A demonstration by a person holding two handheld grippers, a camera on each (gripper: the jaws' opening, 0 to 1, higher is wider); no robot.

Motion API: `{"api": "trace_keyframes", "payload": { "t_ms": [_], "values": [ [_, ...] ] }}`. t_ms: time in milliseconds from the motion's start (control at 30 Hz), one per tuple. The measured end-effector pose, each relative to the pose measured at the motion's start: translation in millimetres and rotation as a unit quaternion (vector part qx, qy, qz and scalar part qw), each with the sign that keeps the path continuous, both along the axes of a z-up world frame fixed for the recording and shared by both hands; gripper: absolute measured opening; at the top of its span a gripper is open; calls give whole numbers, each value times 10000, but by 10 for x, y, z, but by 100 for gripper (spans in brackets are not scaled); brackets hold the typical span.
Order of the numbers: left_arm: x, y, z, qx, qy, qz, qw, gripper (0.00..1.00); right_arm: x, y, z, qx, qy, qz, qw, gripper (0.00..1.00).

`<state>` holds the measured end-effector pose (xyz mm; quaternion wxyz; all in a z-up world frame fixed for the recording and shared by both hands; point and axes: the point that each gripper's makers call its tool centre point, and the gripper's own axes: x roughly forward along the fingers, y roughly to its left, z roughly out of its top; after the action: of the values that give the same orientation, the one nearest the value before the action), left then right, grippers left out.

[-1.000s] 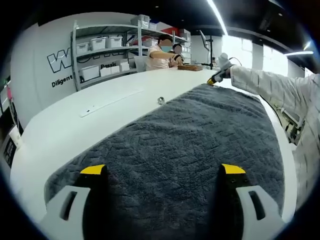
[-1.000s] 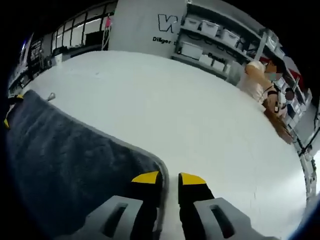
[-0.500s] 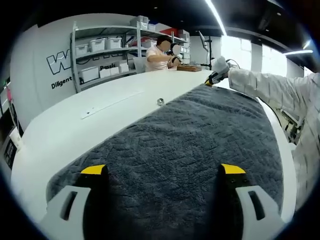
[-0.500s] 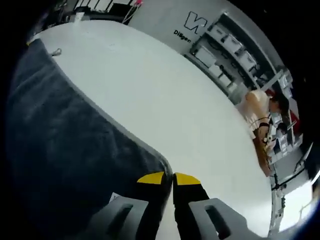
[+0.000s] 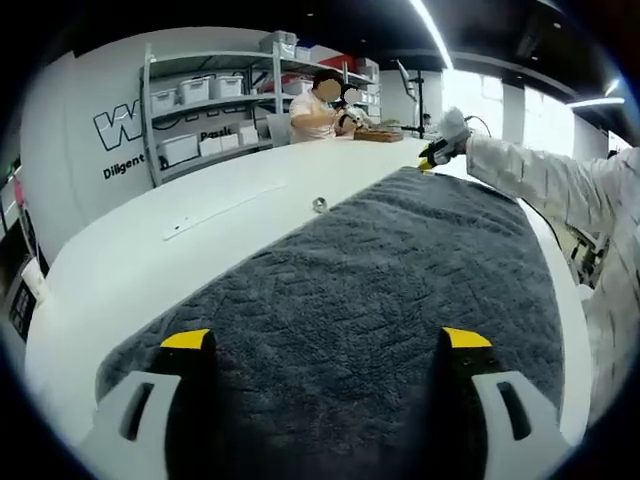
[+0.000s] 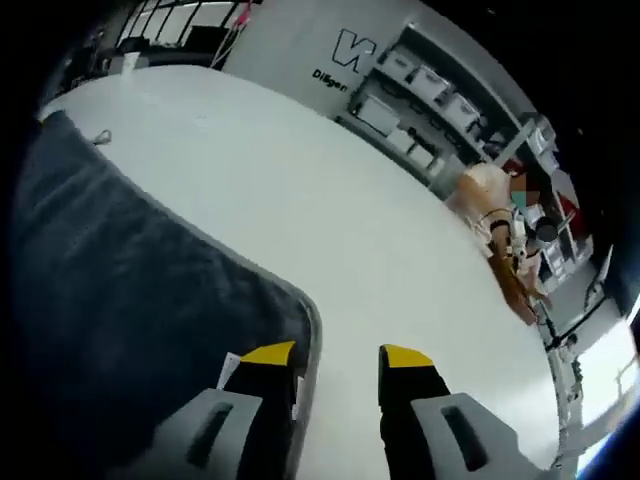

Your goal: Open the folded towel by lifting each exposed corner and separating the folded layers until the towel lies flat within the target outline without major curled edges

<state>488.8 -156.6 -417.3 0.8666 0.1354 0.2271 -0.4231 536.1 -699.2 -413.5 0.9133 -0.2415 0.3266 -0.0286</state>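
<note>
Right tongs opened — towel corner released.

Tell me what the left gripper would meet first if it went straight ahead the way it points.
Most likely the towel: the open left gripper looks low along its gray surface, which fills the line ahead. Depth is unclear, so it might skim over it.

The right gripper has spread its jaws, releasing the towel corner.

left gripper: jaws wide apart | right gripper: jaws parted
</note>
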Motion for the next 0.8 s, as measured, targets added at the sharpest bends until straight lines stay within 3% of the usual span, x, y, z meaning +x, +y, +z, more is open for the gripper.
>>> {"api": "trace_keyframes", "payload": {
  "t_ms": [200, 333, 467, 600, 800],
  "values": [
    [-101, 45, 47, -89, 38, 31, 9999, 91, -419, 241, 46, 521, 114, 377, 9979, 44],
    [-177, 94, 180, -279, -77, 273, 9992, 91, -773, 333, 128, 824, 85, 532, 9951, 51],
    [-290, 201, 238, -191, -68, 628, 9978, 92, -1087, 523, 140, 1502, 77, 727, 9859, 61],
    [-432, 307, 257, 6, -184, 883, 9959, 94, -1347, 658, 155, 1786, 5, 830, 9804, 70],
    [-722, 460, 257, -404, -30, 1327, 9903, 94, -1613, 860, 99, 2117, 57, 1043, 9717, 81]
  ]
}}
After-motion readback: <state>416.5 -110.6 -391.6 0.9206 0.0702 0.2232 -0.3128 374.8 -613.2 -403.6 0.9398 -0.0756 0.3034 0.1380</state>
